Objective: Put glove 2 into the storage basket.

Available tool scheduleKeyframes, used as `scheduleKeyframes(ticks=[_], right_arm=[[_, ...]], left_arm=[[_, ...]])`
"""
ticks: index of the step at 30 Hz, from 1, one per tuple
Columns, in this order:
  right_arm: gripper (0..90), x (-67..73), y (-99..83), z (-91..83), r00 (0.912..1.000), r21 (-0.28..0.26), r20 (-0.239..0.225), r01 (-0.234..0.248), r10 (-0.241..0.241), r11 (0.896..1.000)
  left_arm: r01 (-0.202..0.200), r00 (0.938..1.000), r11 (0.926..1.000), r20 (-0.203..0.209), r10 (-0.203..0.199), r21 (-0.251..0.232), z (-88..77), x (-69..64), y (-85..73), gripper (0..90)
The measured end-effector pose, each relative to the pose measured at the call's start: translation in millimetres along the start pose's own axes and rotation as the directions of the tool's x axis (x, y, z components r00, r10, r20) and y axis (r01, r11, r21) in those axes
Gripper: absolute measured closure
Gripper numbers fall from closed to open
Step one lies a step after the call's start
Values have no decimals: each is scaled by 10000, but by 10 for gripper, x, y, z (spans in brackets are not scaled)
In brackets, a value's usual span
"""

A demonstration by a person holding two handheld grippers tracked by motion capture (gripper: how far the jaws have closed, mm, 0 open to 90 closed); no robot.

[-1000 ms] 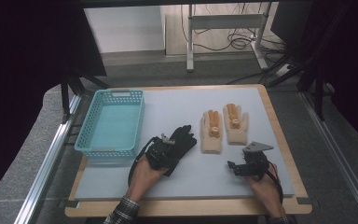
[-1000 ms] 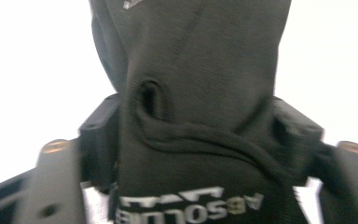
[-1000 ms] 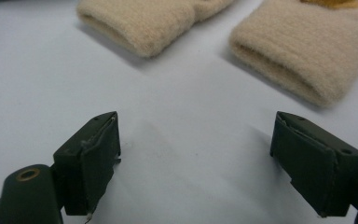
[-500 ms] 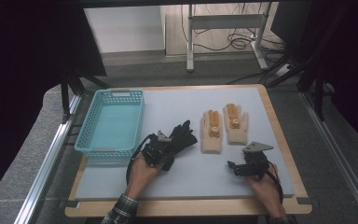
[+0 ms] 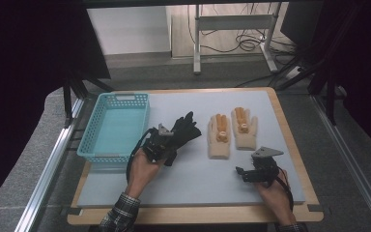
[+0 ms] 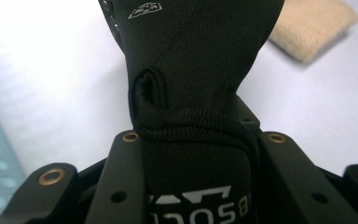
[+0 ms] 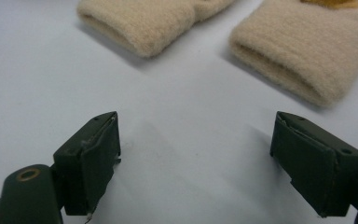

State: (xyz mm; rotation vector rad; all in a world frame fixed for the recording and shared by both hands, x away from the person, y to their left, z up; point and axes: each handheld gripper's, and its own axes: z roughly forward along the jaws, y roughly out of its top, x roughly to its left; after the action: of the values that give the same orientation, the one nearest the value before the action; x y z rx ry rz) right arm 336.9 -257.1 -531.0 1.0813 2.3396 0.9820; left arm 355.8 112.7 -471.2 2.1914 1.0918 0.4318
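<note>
Basket point(image 5: 114, 126) left, beige gloves point(image 5: 233, 131) right of black glove point(image 5: 183, 129) in clenched left claw point(image 5: 162, 145); right claw point(image 5: 251, 174) released.

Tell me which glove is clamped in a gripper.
The black glove: its cuff is pinched in the left gripper. The two beige gloves lie flat and untouched on the mat, ahead of the open right gripper.

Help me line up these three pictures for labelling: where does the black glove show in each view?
High view: the black glove lies left of centre on the table, its cuff clamped in the left tool.
Left gripper view: it fills the centre, pinched at the cuff between the jaws.
Right gripper view: not in it; the open right tool faces bare table.
Shared landmark: the beige gloves.
</note>
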Motion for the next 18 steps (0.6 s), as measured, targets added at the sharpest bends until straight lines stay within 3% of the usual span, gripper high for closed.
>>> scheduleKeyframes(ticks=[4,10,18], right_arm=[[155,1,0,0,10000,-5,-1,-13,13,10000],[155,1,0,0,10000,-5,0,-15,15,10000],[155,2,0,0,10000,2,-4,-19,19,10000]], left_arm=[[271,9995,9995,-132,-273,-145,-98,105,85,671],[323,9986,9989,-418,-337,-345,-260,222,178,670],[874,9885,9940,-1178,-947,-650,-506,557,208,670]])
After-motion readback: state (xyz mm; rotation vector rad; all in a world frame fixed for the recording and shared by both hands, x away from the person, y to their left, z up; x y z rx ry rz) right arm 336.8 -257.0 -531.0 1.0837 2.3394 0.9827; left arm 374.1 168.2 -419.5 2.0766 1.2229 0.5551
